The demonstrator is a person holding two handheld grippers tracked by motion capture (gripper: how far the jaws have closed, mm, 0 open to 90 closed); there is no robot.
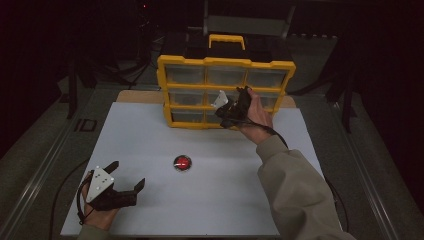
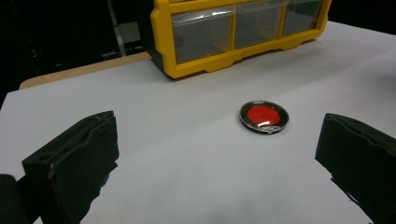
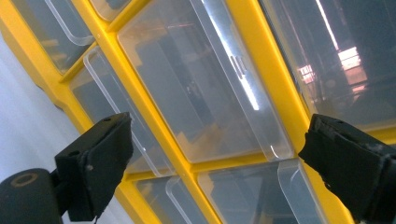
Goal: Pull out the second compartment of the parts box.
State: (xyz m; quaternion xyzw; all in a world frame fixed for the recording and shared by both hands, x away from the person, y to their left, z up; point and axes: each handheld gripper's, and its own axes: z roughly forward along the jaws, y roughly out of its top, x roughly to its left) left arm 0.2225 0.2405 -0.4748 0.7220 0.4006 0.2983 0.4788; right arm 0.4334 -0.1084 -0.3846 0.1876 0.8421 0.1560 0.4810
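**Right tool at the drawer cabinet, left tool idle near the red disc**

Yellow drawer cabinet (image 1: pixel 226 91) stands upright at the far centre of the white tabletop (image 1: pixel 150 135); nine clear drawers, all look pushed in. Right tool (image 3: pixel 215 163) is raised against the cabinet front, jaws apart, framing a middle drawer (image 3: pixel 196 93) at a slant; no contact visible. Left tool (image 1: pixel 125 175) rests at the near left, jaws spread wide and empty. Small round disc (image 1: pixel 182 162) with a red centre lies flat mid-tabletop, between the two tools, well apart from the cabinet.

Risks, as judged:
- The drawer lip is thin, clear and glossy; tilted jaws could slip off it.
- A hard pull could drag or tip the cabinet, since nothing braces it.
- A drawer yanked fully out could drop onto the tabletop.
- The disc sits in the open; a sweeping sleeve (image 1: pixel 295 190) could knock it.
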